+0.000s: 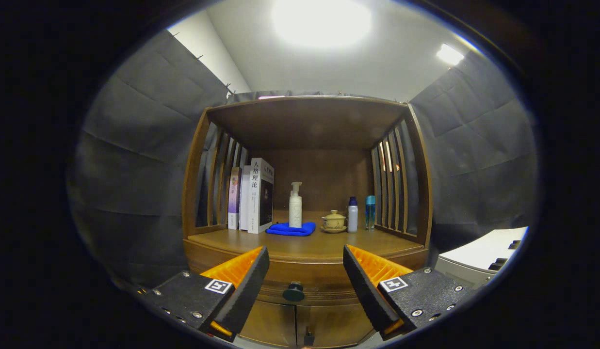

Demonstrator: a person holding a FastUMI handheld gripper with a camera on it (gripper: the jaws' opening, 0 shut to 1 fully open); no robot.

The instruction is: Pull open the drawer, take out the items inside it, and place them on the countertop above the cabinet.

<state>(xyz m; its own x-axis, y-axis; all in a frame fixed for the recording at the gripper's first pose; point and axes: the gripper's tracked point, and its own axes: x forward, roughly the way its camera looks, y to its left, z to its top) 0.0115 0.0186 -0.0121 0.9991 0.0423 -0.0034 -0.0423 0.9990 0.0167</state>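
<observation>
Claw (305,269) gaped empty, fingers straddling drawer knob (294,292) just ahead, aligned for pull; drawer (309,271) shut beneath bench (324,245).

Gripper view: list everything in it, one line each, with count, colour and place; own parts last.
Cabinet: one, brown wood, slatted sides, straight ahead of the fingers.
Countertop: one, brown wood, just beyond the fingertips.
Drawer knob: one, dark, on the closed drawer front, between the fingers.
Books: about three, white and purple, upright at the countertop's left side.
Cloth: one, blue, folded, mid-countertop.
Pump bottle: one, white, standing on the cloth.
Lidded cup: one, tan, on a saucer, right of the cloth.
Small bottles: two, one white with dark cap, one blue, right of the cup.
White object: one, beside the cabinet's right.
Gripper: one, fingers open, empty.
</observation>
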